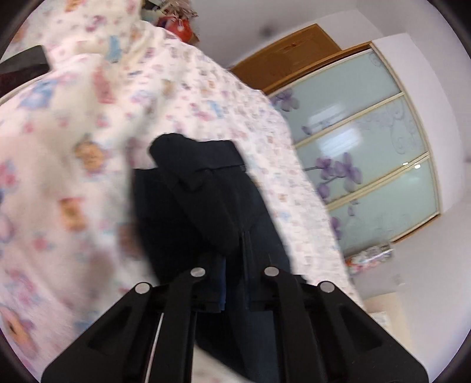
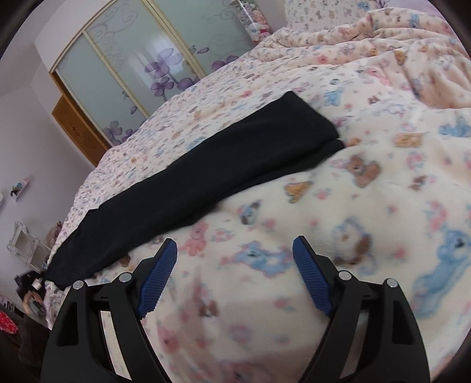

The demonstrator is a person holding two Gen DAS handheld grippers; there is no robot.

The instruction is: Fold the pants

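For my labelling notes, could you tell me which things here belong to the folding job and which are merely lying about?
Job:
black pants
left gripper, shut on the pants
right gripper, open
bedspread, the work surface

Lying about:
plush toys
wardrobe doors

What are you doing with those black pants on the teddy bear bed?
A person is folding them with two handheld grippers. The left gripper is shut on one end of the black pants and has that end lifted. The rest lies stretched long across the teddy bear blanket. The right gripper is open, hovering over the blanket beside the pants, holding nothing.
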